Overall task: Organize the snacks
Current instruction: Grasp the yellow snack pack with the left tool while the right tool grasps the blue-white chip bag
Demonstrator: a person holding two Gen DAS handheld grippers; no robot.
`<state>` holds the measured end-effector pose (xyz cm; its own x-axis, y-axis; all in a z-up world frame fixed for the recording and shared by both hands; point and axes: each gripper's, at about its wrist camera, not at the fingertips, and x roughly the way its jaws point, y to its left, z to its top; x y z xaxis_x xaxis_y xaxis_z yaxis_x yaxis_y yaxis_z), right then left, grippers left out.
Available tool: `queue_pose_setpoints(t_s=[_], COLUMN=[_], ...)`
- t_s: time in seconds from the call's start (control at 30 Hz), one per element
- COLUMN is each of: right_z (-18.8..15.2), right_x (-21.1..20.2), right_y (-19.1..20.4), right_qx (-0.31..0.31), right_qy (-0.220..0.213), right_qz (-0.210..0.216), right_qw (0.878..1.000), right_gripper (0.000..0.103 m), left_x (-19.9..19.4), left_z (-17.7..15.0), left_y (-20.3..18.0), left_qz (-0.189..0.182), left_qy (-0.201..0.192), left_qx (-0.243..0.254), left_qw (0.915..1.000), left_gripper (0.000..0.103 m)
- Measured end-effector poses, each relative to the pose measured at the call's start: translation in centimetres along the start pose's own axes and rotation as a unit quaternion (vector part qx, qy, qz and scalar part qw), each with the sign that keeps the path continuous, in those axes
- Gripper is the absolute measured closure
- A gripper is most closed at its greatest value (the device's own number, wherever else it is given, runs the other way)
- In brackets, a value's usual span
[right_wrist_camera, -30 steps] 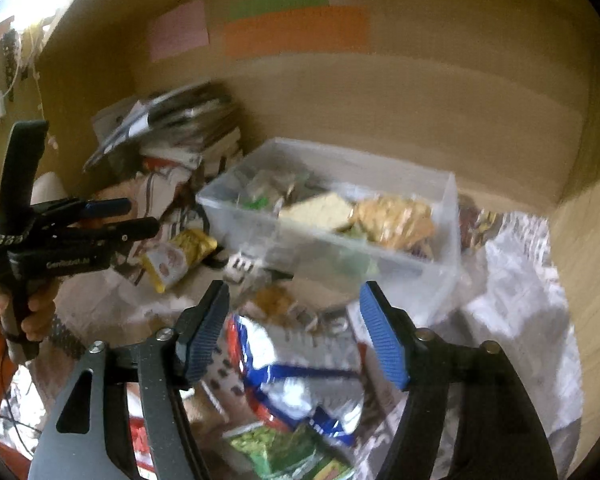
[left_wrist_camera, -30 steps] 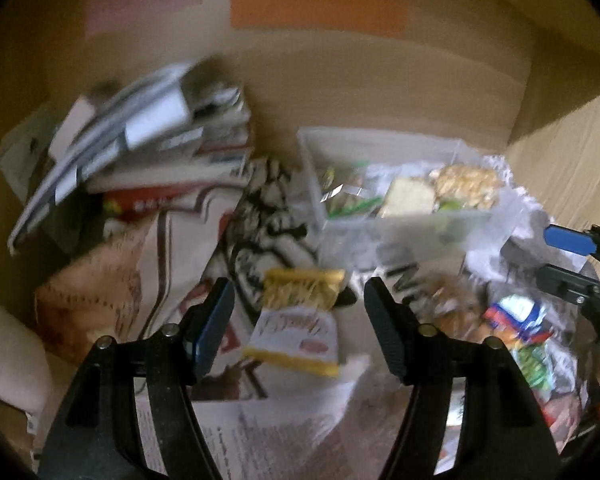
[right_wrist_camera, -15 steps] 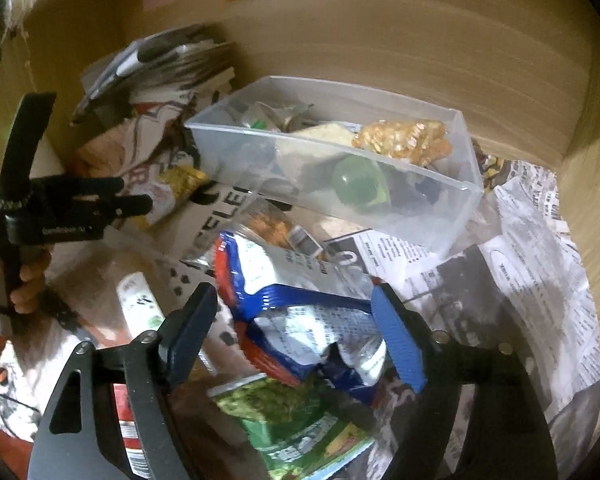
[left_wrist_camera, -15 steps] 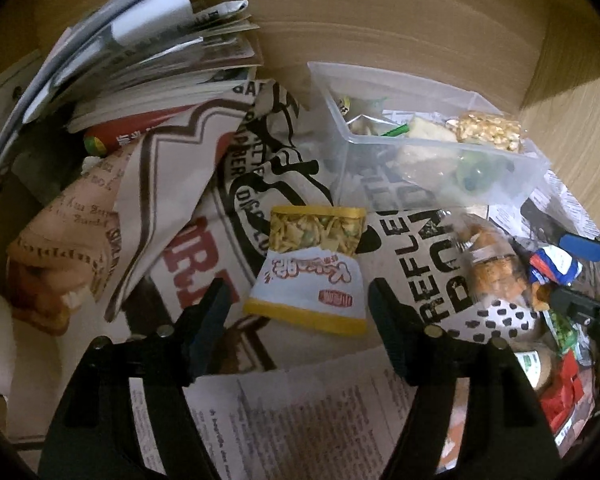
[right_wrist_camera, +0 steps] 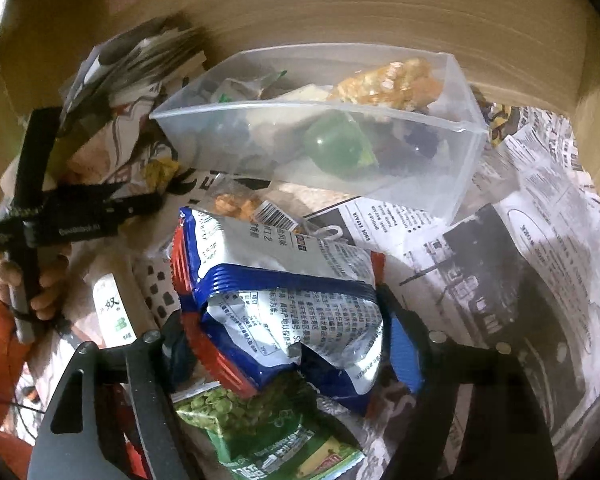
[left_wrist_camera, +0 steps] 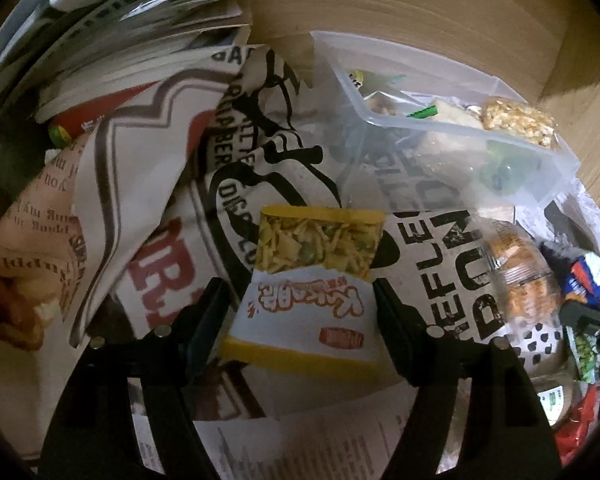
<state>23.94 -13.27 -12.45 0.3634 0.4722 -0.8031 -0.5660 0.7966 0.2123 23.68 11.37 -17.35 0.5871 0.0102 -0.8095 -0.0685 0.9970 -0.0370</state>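
A yellow and white snack packet (left_wrist_camera: 312, 288) lies on newspaper between the fingers of my open left gripper (left_wrist_camera: 300, 304), which straddles it without closing. A blue, red and silver snack bag (right_wrist_camera: 284, 300) lies between the fingers of my open right gripper (right_wrist_camera: 288, 344), on top of a green pea packet (right_wrist_camera: 256, 424). A clear plastic bin (right_wrist_camera: 456, 168) behind holds several snacks, including an orange brittle pack (right_wrist_camera: 388, 84) and a green ball. The bin also shows in the left wrist view (left_wrist_camera: 444, 128).
Newspaper (right_wrist_camera: 512, 248) covers the surface inside cardboard walls (right_wrist_camera: 380, 8). A stack of magazines (left_wrist_camera: 112, 28) stands at the back left. A clear pack of orange snacks (left_wrist_camera: 520, 268) and more packets (left_wrist_camera: 588, 276) lie on the right. The left gripper and hand (right_wrist_camera: 36, 232) show in the right wrist view.
Both grippers have moved forward and down. The yellow packet now sits between the left fingers and the blue bag between the right fingers. Both stay open.
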Motion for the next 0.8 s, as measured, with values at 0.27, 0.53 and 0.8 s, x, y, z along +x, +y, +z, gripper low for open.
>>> queue_pose_setpoints(t_s=[0.27,0.53,0.8], right_z=[0.1,1.2,2.6], right_x=[-1.8,-4.6,-6.0], right_y=[-0.6,0.0,0.7], right_qx=[0.008,-0.002,-0.013], right_qy=[-0.036,-0.086,-0.119], right_qz=[-0.011,-0.025,-0.024], right_qw=[0.999,0.996,0.993], right_gripper=[0.036,0.036,0.036], left_x=[-1.5,-5.8,-7.7], left_z=[-0.6,-1.1,0.2], left_y=[-0.7,-1.1,-1.7], left_qz=[0.001,-0.001,-0.006], left_qy=[-0.020,-0.064,-0.079], left_qx=[0.023,0.016,0.023], left_qw=[0.9995,0.9978,0.9966], left_gripper=[0.043,0.061,0.066])
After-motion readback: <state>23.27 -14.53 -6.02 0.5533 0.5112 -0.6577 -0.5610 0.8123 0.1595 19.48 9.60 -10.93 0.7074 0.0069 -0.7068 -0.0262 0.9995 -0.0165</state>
